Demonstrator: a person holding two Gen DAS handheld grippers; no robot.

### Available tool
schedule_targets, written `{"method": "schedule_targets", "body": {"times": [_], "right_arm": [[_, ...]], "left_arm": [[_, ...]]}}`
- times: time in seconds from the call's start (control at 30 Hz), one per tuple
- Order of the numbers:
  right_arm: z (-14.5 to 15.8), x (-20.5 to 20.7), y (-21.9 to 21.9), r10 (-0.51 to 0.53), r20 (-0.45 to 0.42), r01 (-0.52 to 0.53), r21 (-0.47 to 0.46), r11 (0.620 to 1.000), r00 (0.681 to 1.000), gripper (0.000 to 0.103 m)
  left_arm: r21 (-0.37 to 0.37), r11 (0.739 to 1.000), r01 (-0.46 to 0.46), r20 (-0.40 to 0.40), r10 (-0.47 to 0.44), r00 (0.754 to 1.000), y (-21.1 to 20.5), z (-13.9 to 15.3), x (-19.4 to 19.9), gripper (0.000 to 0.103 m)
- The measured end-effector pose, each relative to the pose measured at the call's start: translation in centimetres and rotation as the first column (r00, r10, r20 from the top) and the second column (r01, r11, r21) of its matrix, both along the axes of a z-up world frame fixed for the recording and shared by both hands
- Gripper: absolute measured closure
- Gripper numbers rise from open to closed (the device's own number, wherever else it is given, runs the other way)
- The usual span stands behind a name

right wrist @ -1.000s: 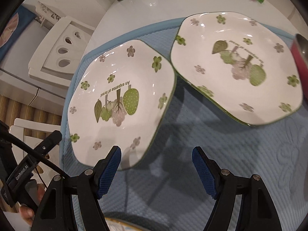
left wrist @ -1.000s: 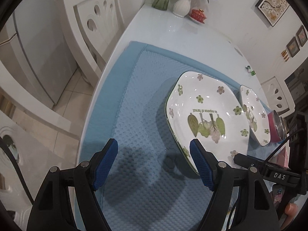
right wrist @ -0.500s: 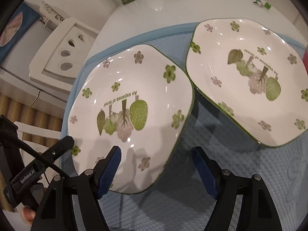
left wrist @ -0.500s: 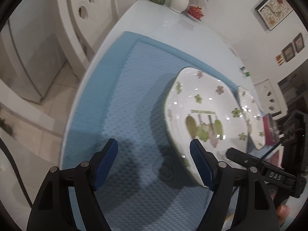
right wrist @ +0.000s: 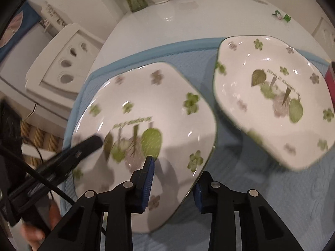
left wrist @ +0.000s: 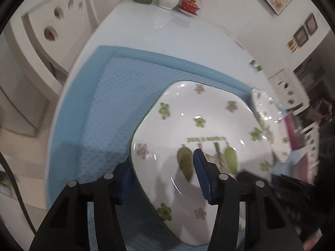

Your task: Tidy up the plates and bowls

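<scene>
Near plate (left wrist: 199,129): on the blue mat (left wrist: 108,96) on the worktop (left wrist: 167,39), directly before both grippers.
Left hand-held gripper (left wrist: 163,173): astride its left rim, jaws closing, not yet pressing, I judge.
Right hand-held gripper (right wrist: 173,184): astride its right rim (right wrist: 209,146), jaws closing, contact unclear.
Second plate (right wrist: 276,96): just beside it, to the right.
Nearer hand: both equally.

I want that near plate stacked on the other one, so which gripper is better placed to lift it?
Probably both together. The left gripper and the right gripper each straddle an opposite rim of the near plate, their fingers closing on it. The right sits nearer the far plate, so it could guide.
</scene>
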State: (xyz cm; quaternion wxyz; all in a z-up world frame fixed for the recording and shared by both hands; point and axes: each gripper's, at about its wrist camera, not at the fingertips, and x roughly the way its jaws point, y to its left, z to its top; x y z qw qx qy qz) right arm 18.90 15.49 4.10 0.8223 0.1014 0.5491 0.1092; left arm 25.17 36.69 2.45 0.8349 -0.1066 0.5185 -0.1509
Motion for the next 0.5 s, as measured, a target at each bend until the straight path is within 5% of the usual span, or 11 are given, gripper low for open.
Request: {"method": "schedule_targets", "body": {"times": [0.13, 0.43, 0.5], "right_arm": [[-0.6, -1.1, 0.8, 0.046, -0.001, -0.046, -0.003, 0.999, 0.999, 0.07], [-1.0, 1.6, -0.8, 0.014, -0.034, -0.013, 0.054, 0.998, 0.999, 0.069], [-1.0, 2.2, -0.8, 0.009, -0.028, -0.007, 0.068, 0.998, 1.0, 0.063]], "left_arm": [[-0.051, 0.999, 0.0, -0.026, -0.001, 1.0, 0.9, 0.1, 0.1, 0.054], [-0.01, 1.0, 0.029, -0.007, -0.029, 1.0, 0.0, -0.6, 1.7, 0.041], [0.019, 0.999, 0.039, 0.006, -0.039, 0.999, -0.6, -0.6, 2.0, 0.041]]}}
